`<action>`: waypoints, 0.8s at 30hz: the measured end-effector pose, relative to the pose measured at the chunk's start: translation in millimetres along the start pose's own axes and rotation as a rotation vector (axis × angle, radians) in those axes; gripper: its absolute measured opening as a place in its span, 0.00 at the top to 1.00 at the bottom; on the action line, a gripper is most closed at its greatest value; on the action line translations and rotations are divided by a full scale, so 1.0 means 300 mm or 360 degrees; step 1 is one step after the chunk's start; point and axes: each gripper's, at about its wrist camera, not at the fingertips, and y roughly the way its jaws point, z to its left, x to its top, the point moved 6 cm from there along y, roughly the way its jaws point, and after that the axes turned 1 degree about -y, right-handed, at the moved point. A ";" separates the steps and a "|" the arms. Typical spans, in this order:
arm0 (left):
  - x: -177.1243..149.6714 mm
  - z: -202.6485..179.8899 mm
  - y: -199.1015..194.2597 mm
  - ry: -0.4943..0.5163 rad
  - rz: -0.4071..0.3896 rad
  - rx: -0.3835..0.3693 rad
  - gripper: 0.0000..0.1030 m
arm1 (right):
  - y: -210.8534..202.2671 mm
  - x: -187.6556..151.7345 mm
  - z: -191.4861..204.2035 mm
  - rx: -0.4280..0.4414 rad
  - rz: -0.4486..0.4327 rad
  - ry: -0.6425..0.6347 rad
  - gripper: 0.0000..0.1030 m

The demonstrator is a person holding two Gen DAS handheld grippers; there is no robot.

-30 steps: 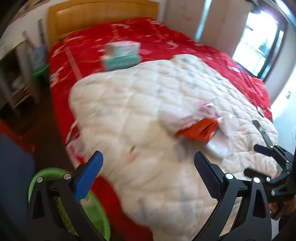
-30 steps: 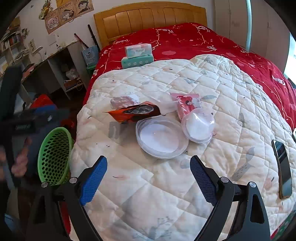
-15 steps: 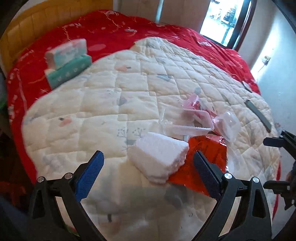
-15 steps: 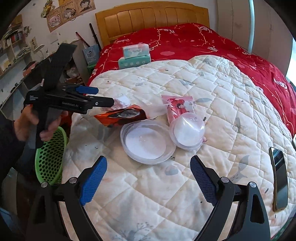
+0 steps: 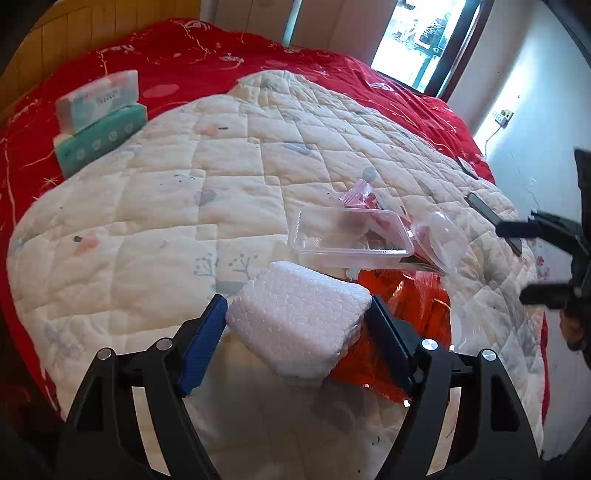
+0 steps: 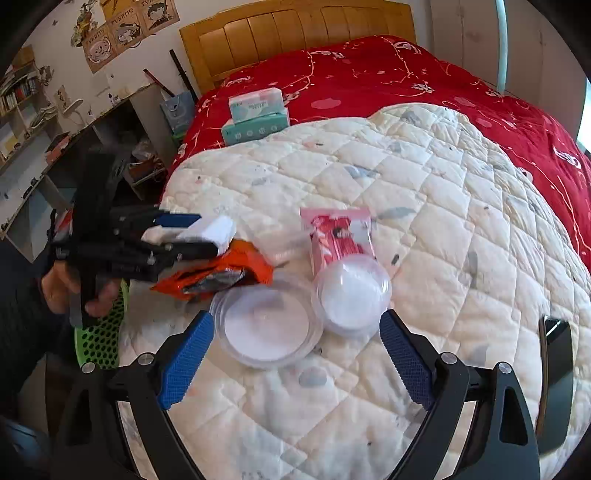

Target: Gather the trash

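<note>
Not much legible here tbh. The upper tissue pack (image 5: 99,100) on the bed has a line of print but it's too blurry to make out. The cartoon posters (image 6: 127,29) on the wall carry banner lettering, also too small to read.

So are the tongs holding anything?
The left tongs are closing on the white foam block, one pad at each side of it. The right tongs are open and hold nothing.
</note>
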 end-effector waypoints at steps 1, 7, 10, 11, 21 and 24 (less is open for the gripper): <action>-0.001 0.000 -0.008 -0.0002 -0.0008 0.0009 0.27 | 0.003 0.013 -0.002 -0.0004 -0.0002 -0.0009 0.15; -0.006 0.015 -0.121 -0.0060 -0.0106 0.0061 0.27 | 0.052 0.109 0.005 0.0014 0.0011 -0.0103 0.18; -0.019 0.038 -0.185 -0.0120 -0.0143 0.0084 0.27 | 0.112 0.151 0.010 0.0046 0.0057 -0.0124 0.23; -0.029 0.051 -0.211 -0.0140 -0.0156 0.0100 0.27 | 0.133 0.163 0.014 0.0057 0.0071 -0.0132 0.23; -0.165 0.176 -0.386 -0.0337 -0.0244 0.0224 0.27 | 0.318 0.229 0.077 0.0076 0.0221 -0.0249 0.26; -0.226 0.207 -0.426 -0.0374 -0.0258 0.0284 0.27 | 0.353 0.238 0.088 0.0068 0.0250 -0.0290 0.26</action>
